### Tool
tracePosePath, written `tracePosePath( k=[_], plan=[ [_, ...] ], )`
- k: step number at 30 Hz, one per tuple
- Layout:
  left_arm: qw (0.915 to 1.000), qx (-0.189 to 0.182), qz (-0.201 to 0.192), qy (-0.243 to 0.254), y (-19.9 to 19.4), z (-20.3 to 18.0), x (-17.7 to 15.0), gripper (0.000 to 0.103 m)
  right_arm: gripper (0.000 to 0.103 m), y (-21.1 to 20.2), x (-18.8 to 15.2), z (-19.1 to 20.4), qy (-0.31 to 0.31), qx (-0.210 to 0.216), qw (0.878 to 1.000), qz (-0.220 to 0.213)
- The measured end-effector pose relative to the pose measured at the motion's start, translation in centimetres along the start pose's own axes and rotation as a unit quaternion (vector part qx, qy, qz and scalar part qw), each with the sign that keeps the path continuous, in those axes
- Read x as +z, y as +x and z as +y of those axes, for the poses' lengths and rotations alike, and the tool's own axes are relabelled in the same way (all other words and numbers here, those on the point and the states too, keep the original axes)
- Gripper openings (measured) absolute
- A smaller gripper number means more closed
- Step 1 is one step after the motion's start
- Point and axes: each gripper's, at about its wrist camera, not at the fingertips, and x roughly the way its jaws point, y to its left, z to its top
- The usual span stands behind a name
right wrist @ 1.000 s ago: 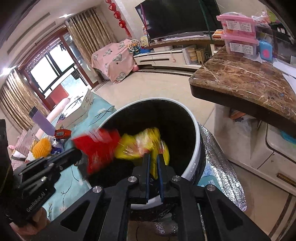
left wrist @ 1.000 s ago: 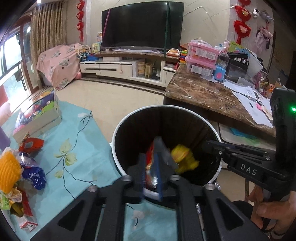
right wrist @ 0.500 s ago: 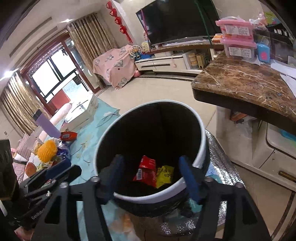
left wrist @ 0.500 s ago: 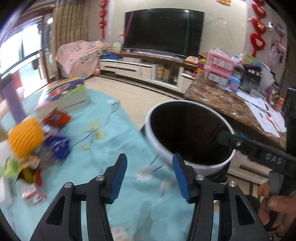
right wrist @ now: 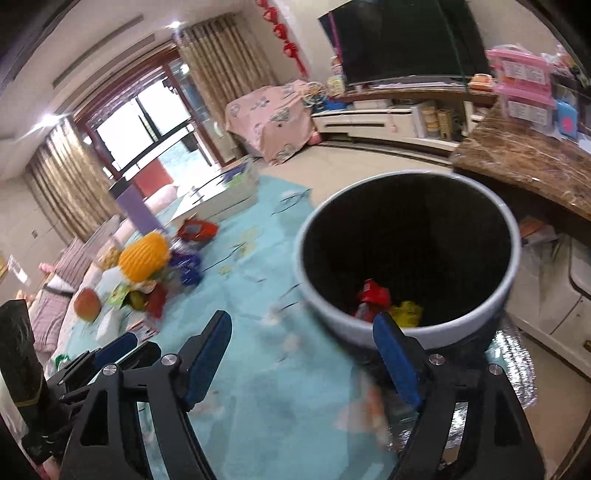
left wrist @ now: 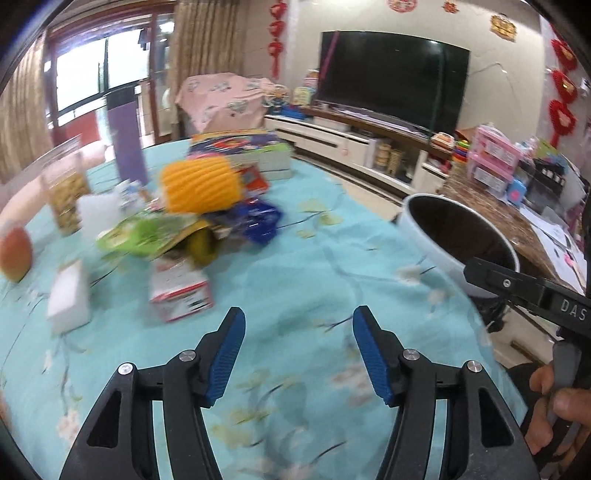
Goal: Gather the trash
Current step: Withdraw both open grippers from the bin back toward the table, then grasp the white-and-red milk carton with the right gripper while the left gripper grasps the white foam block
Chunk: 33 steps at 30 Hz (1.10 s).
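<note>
left claw point(left wrist: 297, 347) empty, spread | trash pile point(left wrist: 192, 221) ahead-left, well apart

Daylight pours in through the big windows point(right wrist: 147, 122) at the far side, blowing them out to near white, and a ceiling lamp point(right wrist: 176, 25) flares above. Both views bend hard at their dark round edges. The heap of wrappers point(left wrist: 177, 221) is smeared by motion, and the tablecloth point(right wrist: 273, 354) blurs too; shadows are soft.
</note>
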Motion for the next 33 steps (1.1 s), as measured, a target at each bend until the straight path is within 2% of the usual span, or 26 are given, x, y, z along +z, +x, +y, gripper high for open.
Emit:
tracePosePath(
  k=[8, 21, 26, 28, 33],
  plan=[
    [0.9980, 0.038, 0.005, -0.050, -2.7, 3.8, -1.7, 0.061, 0.081, 1.2, -1.7, 4.7, -0.040, 0.028, 0.999, 0.018],
    [0.9900, 0.093, 0.012, -0.105, -5.6, 6.9, -3.1, 0.061, 0.081, 4.3, -3.5, 8.5, -0.076, 0.052, 0.995, 0.046],
    [0.9858, 0.113, 0.016, -0.123, -6.0, 8.3, -2.8, 0.061, 0.081, 5.8, -3.9, 9.8, -0.083, 0.063, 0.993, 0.063],
    [0.9846, 0.120, 0.016, -0.126, -6.0, 9.1, -2.6, 0.065, 0.081, 6.3, -4.1, 10.6, -0.087, 0.074, 0.991, 0.069],
    [0.9831, 0.127, 0.017, -0.130, -5.2, 11.3, -1.5, 0.068, 0.081, 7.3, -4.3, 13.4, -0.108, 0.097, 0.986, 0.078]
  ],
)
